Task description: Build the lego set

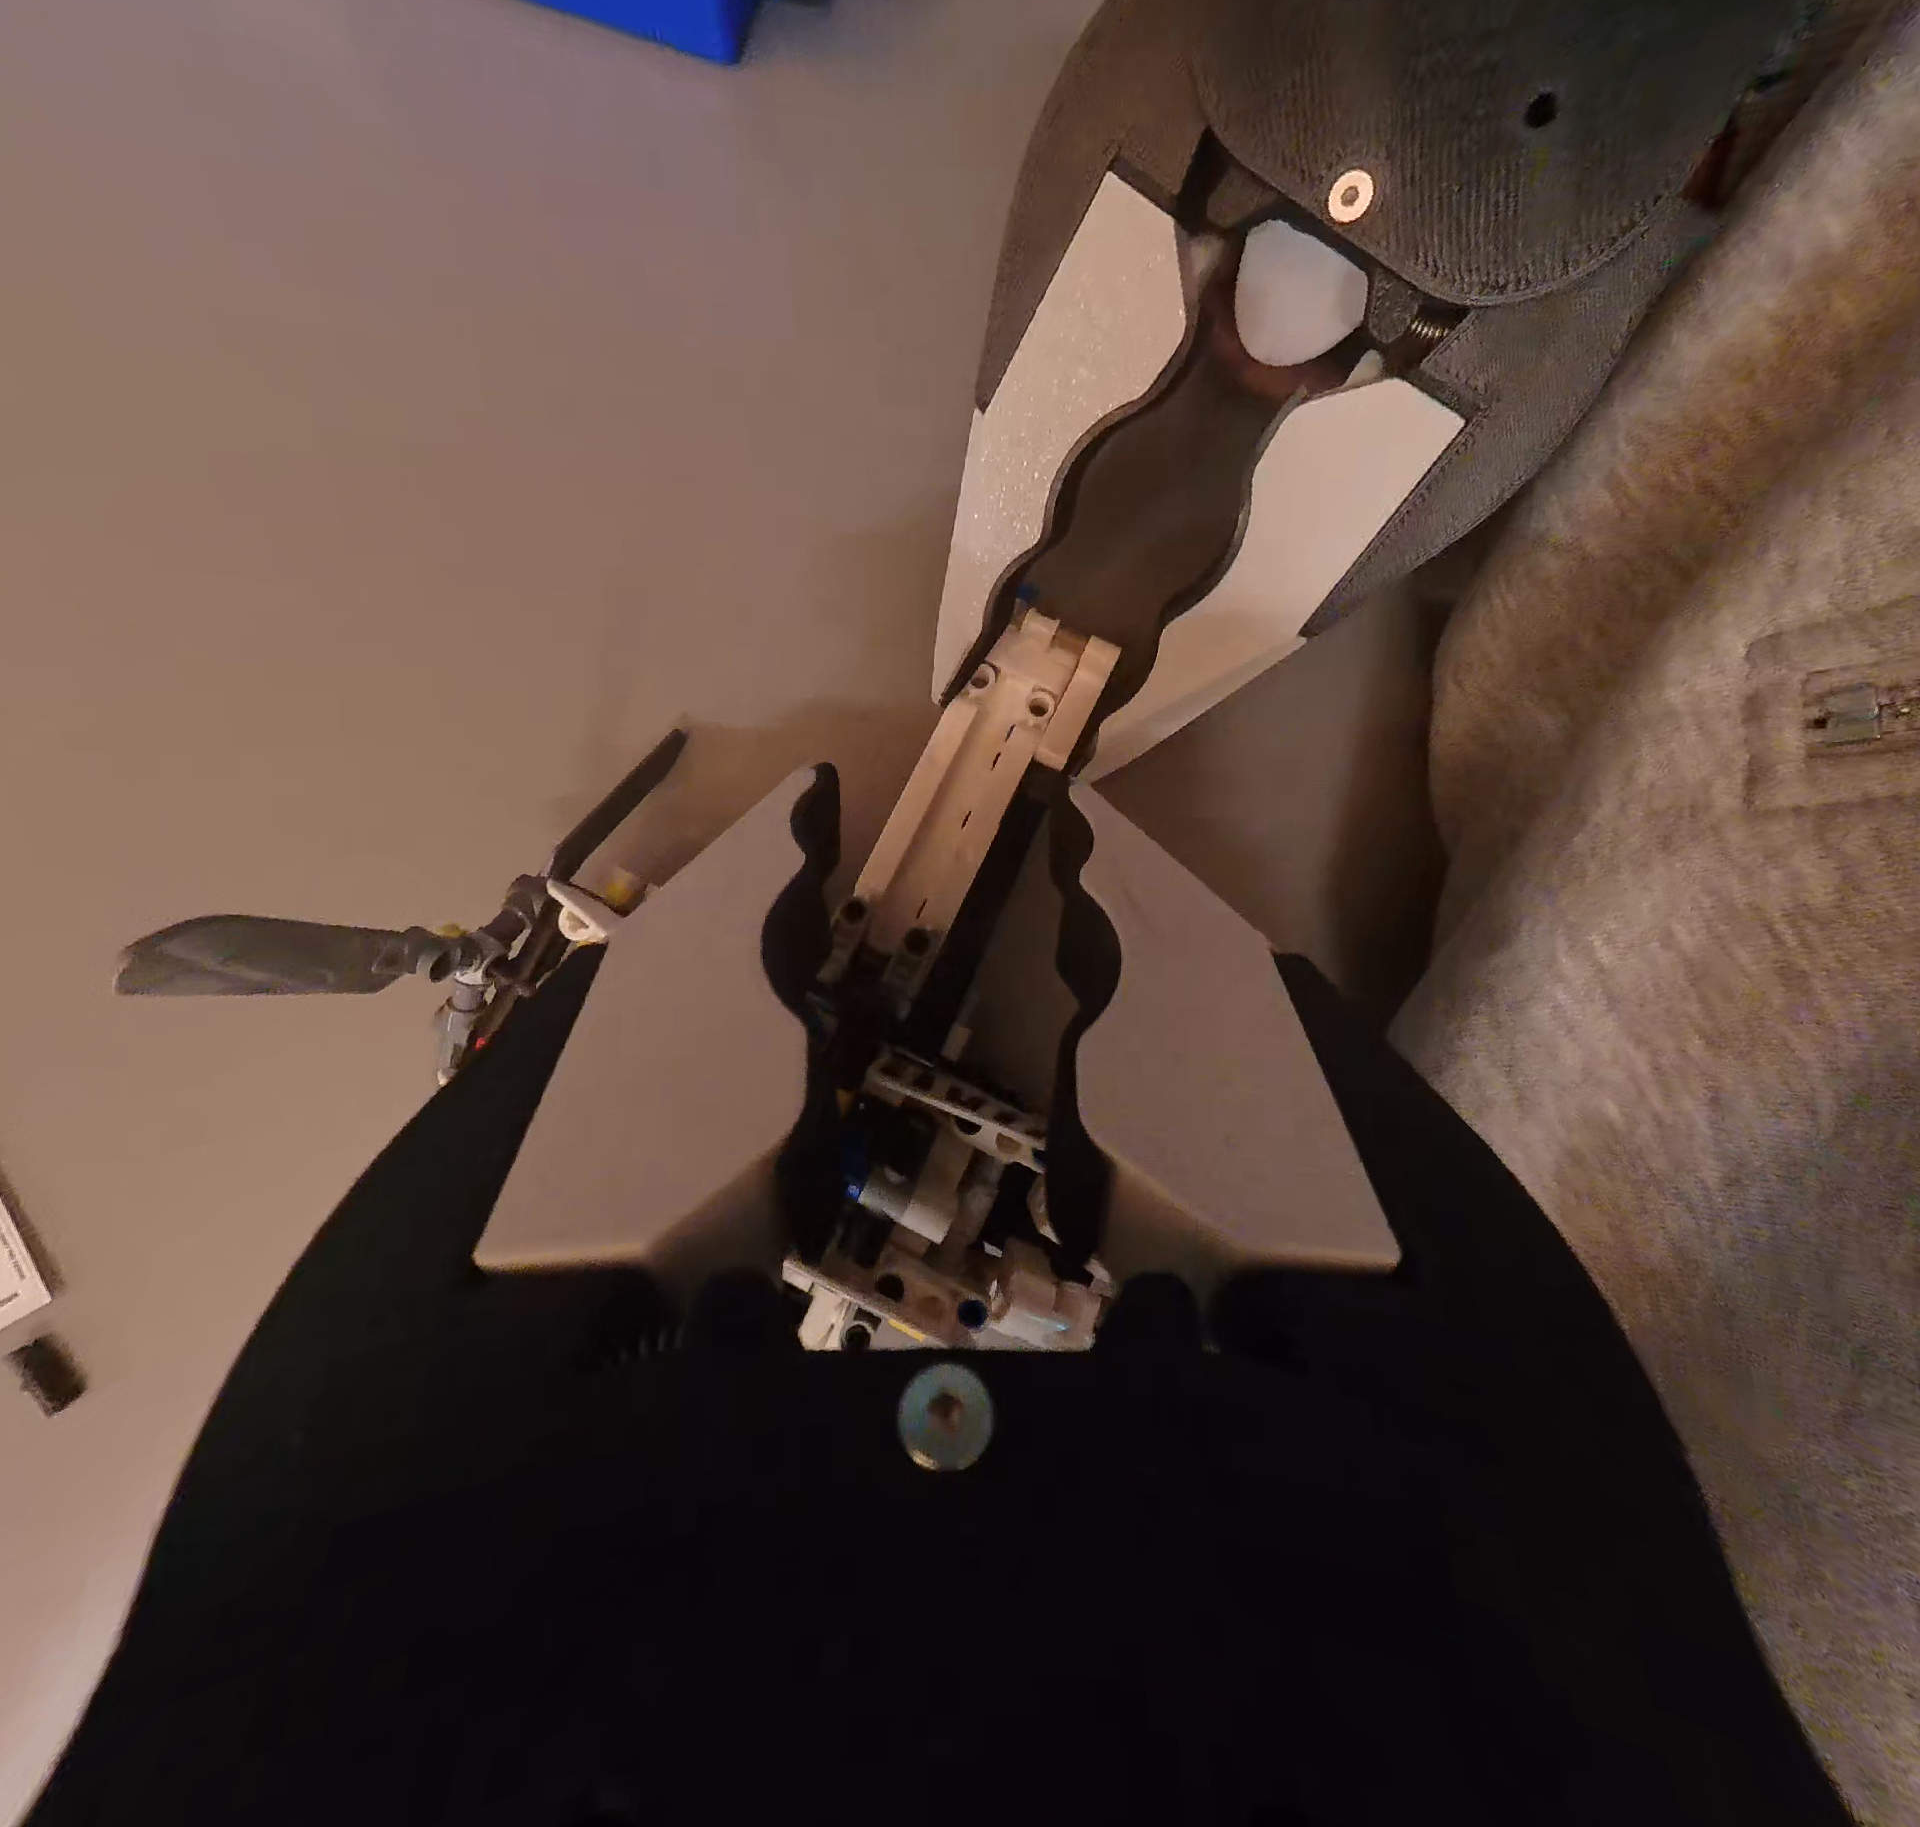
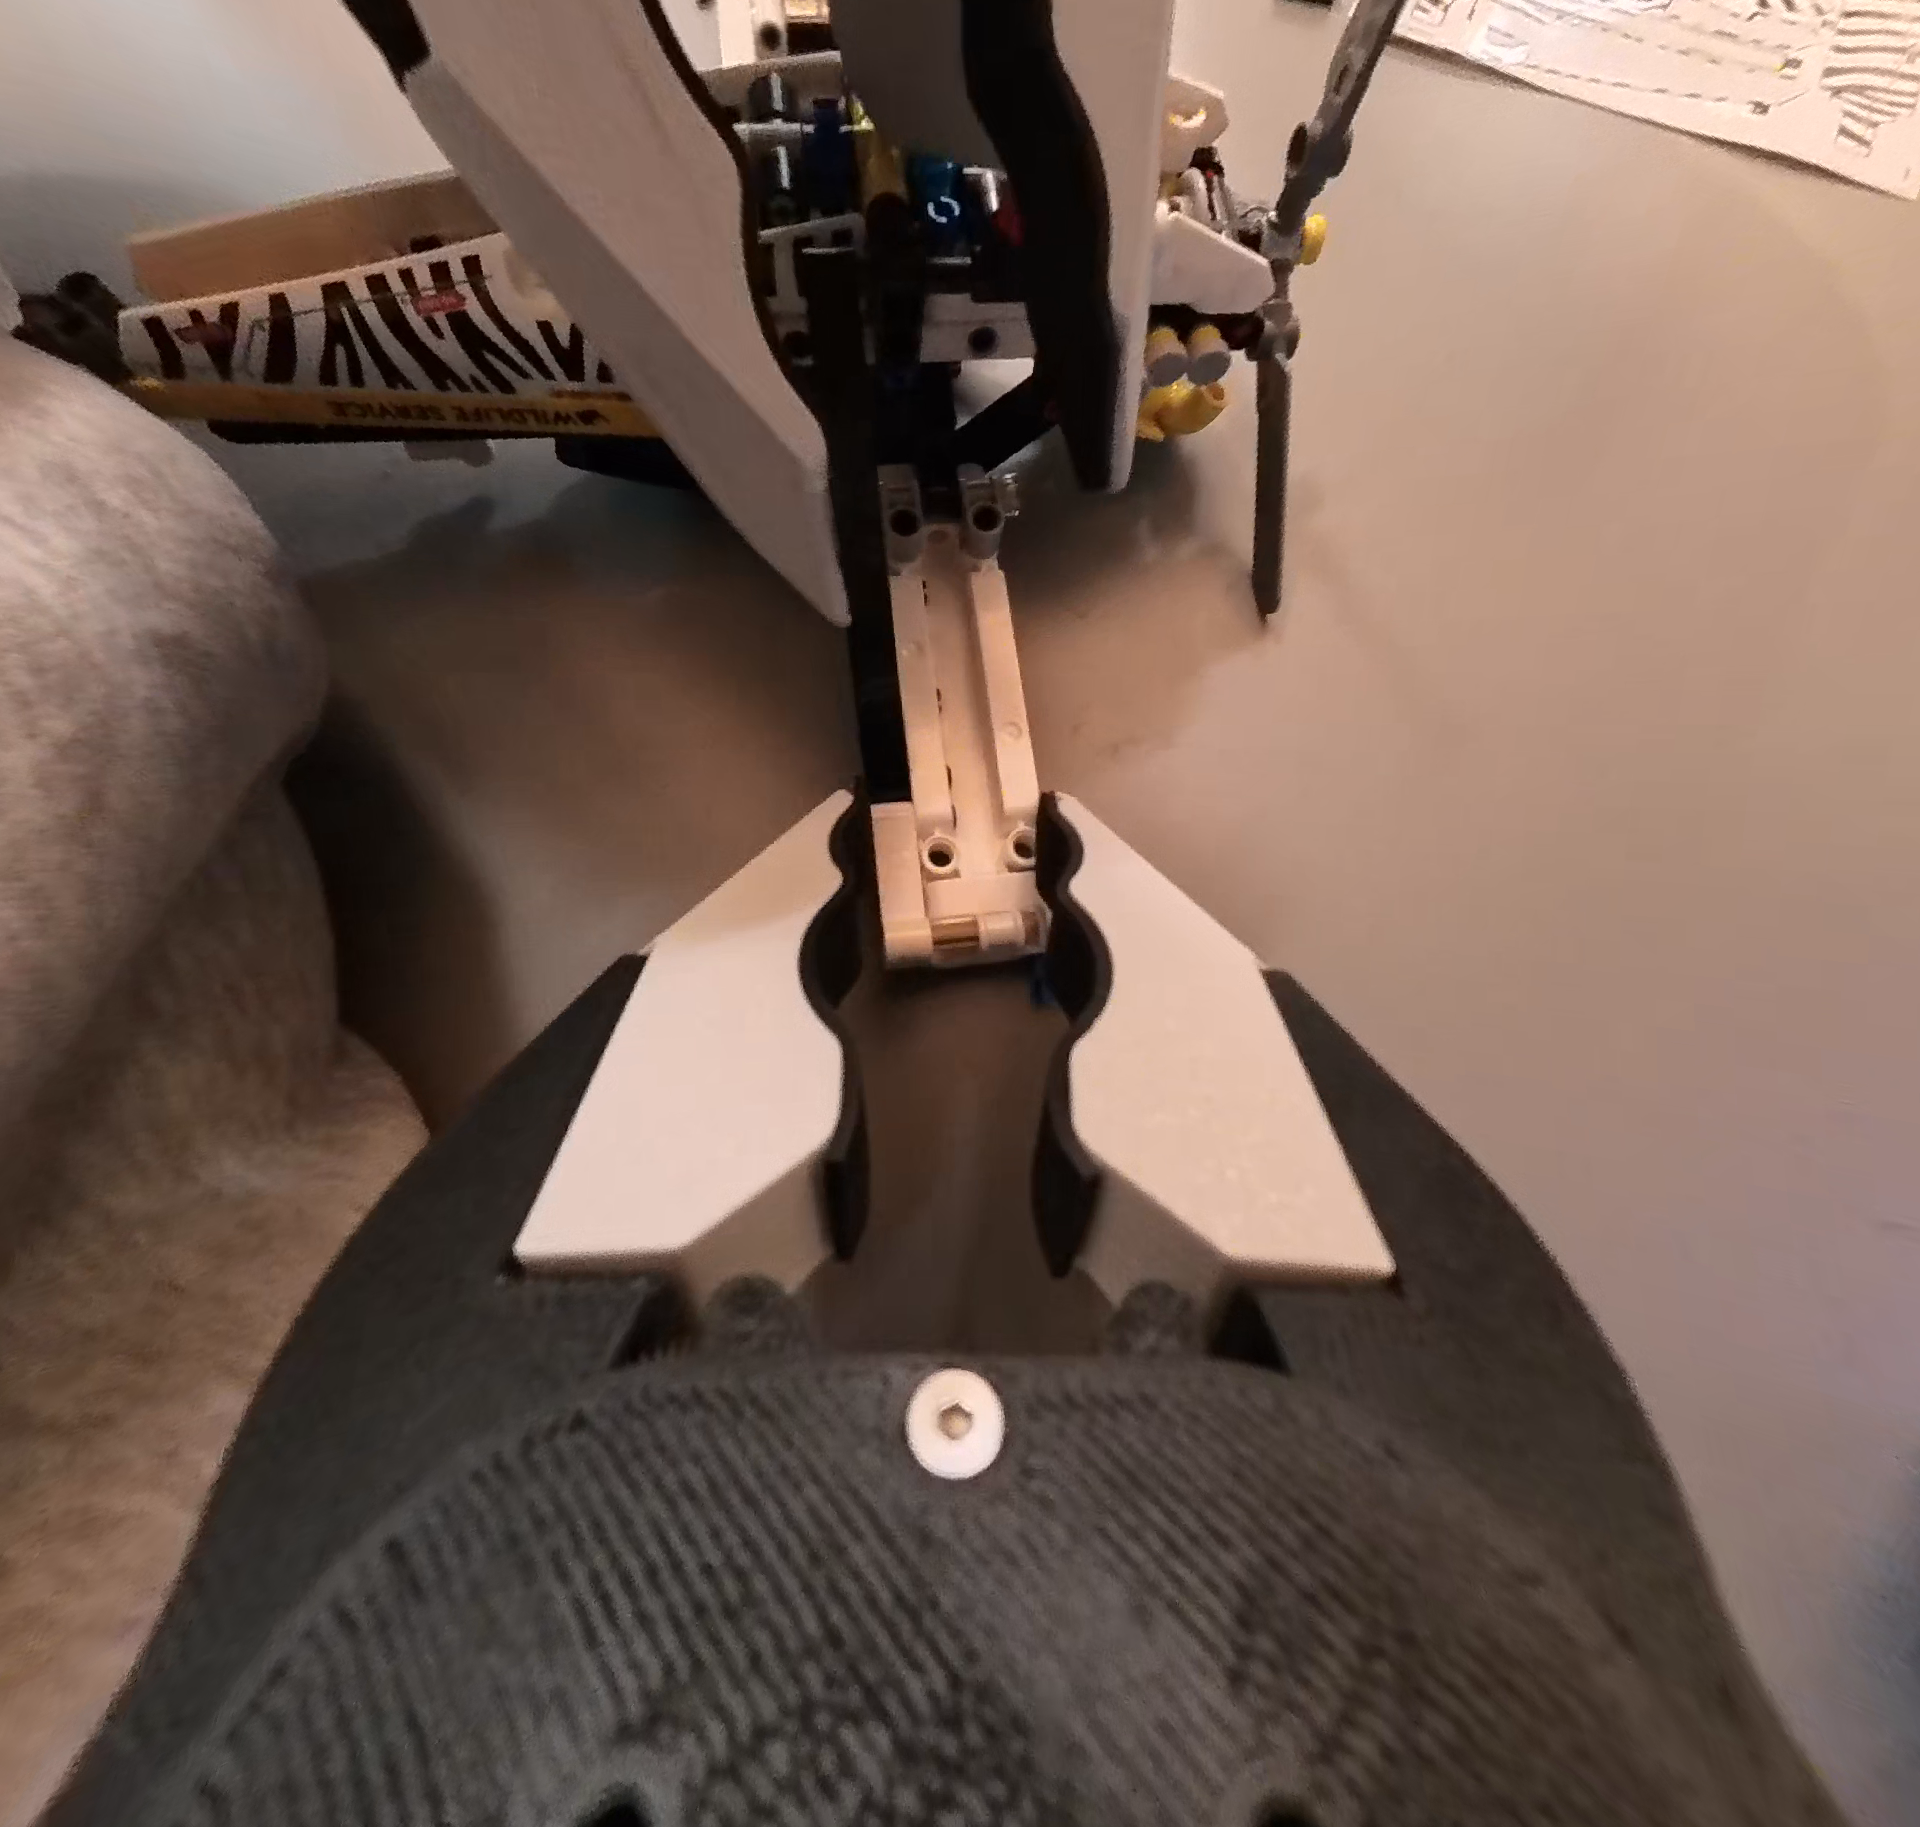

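Mid-assembly, model helicopter point(image 2: 914, 250) held off the table point(image 2: 1558, 738). Left gripper point(image 1: 940, 946) clamped on its body; right gripper point(image 2: 951, 904), at 12 o'clock from the left, pinching the white tail boom point(image 2: 961, 697). Probably seating the boom; next, a straight, firm push together.

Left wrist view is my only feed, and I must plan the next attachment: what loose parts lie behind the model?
Observer: A long white zebra-striped panel with a yellow edge lies behind the lego model that the left gripper holds.
Operator: Any instructions nearby?
Observer: Printed paper sheets lie at the far right of the grey tabletop.
Operator: How does the right gripper sit on the white tail beam?
Observer: The right gripper pinches only the end of the white tail beam, where a small brass-coloured pin shows.
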`<state>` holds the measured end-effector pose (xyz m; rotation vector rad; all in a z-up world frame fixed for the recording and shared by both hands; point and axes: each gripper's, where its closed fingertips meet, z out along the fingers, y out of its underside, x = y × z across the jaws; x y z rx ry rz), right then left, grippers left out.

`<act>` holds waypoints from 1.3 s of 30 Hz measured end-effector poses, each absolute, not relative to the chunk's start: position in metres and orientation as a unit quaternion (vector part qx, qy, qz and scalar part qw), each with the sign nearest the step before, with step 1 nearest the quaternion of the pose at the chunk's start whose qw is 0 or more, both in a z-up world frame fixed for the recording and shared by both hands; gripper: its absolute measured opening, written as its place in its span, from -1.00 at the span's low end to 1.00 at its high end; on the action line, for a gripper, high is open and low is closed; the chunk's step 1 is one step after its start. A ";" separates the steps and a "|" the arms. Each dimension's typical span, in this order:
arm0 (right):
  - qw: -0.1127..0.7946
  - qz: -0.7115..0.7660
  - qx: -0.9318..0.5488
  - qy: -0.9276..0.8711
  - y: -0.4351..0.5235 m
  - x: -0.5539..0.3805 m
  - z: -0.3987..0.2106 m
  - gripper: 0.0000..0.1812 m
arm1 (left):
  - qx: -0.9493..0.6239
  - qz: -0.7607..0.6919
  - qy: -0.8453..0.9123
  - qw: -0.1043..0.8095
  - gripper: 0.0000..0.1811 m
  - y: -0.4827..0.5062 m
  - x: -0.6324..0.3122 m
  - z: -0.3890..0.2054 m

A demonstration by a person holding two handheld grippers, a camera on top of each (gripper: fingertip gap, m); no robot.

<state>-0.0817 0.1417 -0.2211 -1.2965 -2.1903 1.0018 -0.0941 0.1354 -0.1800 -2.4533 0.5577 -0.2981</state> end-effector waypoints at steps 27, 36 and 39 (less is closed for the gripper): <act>0.231 0.496 -0.443 -0.710 0.112 -0.137 -0.165 -0.35 | -0.914 -0.132 0.113 0.368 -0.31 0.099 -0.147 -0.165; 0.264 0.458 -0.418 -0.739 0.103 -0.144 -0.168 -0.55 | -0.894 -0.166 0.127 0.397 -0.38 0.098 -0.139 -0.164; 0.250 0.468 -0.424 -0.734 0.102 -0.145 -0.169 -0.55 | -0.888 -0.177 0.123 0.406 -0.38 0.098 -0.139 -0.163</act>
